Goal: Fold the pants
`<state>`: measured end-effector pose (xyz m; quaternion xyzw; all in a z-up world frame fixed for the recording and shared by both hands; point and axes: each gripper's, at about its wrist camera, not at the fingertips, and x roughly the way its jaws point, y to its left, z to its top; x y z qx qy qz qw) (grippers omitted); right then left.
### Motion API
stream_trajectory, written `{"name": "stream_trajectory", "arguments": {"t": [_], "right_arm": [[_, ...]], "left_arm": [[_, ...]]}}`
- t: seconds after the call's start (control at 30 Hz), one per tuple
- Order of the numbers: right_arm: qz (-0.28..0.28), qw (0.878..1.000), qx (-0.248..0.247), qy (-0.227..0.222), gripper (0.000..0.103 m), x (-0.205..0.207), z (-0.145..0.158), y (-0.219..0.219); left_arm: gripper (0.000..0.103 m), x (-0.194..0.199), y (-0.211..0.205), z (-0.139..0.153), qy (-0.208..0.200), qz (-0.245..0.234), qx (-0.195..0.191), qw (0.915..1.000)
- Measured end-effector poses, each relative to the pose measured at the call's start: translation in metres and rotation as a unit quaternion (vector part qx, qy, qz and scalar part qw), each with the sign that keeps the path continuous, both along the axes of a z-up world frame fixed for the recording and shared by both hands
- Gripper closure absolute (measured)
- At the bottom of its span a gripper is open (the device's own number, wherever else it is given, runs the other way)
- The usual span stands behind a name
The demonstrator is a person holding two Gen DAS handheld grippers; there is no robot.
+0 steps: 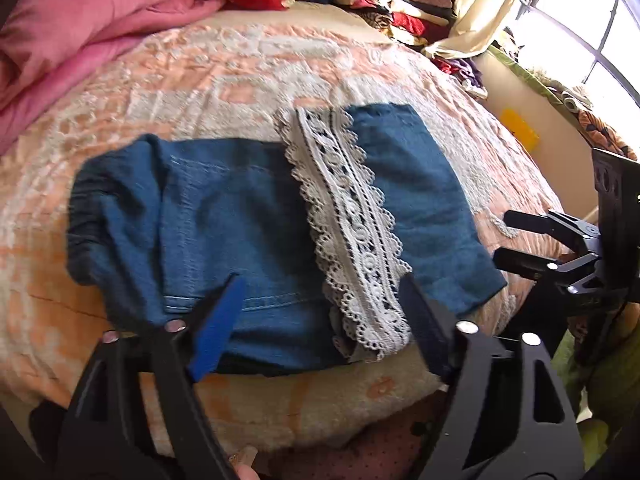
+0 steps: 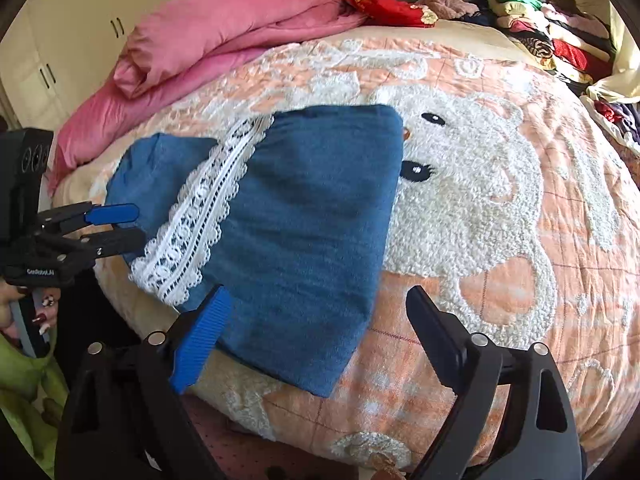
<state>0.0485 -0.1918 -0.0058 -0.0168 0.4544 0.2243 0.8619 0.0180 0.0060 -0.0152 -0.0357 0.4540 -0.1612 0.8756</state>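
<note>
Blue folded pants (image 1: 248, 216) on bedspread (image 1: 180, 76)

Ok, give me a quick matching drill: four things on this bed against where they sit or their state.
1. blue denim pants
2. white lace trim
3. pink quilt
4. left gripper

a. bunched at the bed's far side
b. open, at the pants' near edge
c. folded on the peach bedspread
d. lying across the denim

Pairs: 1-c, 2-d, 3-a, 4-b

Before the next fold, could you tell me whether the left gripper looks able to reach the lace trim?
Probably yes: the left gripper is open, and the lace trim lies uncovered on the folded denim pants just ahead.
</note>
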Motion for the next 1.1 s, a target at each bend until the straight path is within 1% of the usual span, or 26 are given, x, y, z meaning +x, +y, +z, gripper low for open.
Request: {"name": "stream_trajectory", "arguments": {"t": [0.03, 0.17, 0.2, 0.4, 0.6, 0.73, 0.87, 1.0, 1.1], "right_arm": [[-0.003, 1.000, 0.000, -0.002, 0.008, 0.000, 0.002, -0.001], [-0.008, 1.000, 0.003, -0.008, 0.007, -0.001, 0.007, -0.002], [-0.009, 1.000, 0.002, -0.009, 0.006, 0.000, 0.009, -0.002], [-0.004, 1.000, -0.001, -0.020, 0.005, 0.000, 0.020, 0.004], [0.021, 0.999, 0.002, -0.038, 0.005, 0.007, 0.040, 0.022], [0.046, 0.998, 0.009, -0.043, 0.005, 0.016, 0.052, 0.042], [0.081, 0.996, 0.010, -0.047, 0.005, 0.028, 0.063, 0.072], [0.113, 0.992, 0.019, -0.044, 0.005, 0.041, 0.070, 0.100], [0.138, 0.989, 0.021, -0.038, 0.005, 0.055, 0.069, 0.124]], "left_arm": [[0.024, -0.001, 0.002, 0.002, -0.004, 0.002, 0.002, 1.0000], [0.011, -0.003, 0.009, 0.009, -0.015, 0.012, 0.007, 0.9998], [0.010, -0.004, 0.011, 0.010, -0.017, 0.014, 0.007, 0.9997], [0.010, -0.006, 0.025, 0.016, -0.024, 0.033, 0.012, 0.9991], [0.010, -0.009, 0.044, 0.019, -0.029, 0.060, 0.013, 0.9977], [0.010, -0.012, 0.058, 0.018, -0.028, 0.081, 0.013, 0.9963], [0.010, -0.012, 0.073, 0.016, -0.026, 0.100, 0.013, 0.9945], [0.010, -0.011, 0.085, 0.012, -0.018, 0.116, 0.008, 0.9931], [0.010, -0.010, 0.092, 0.006, -0.009, 0.121, 0.003, 0.9926]]}}
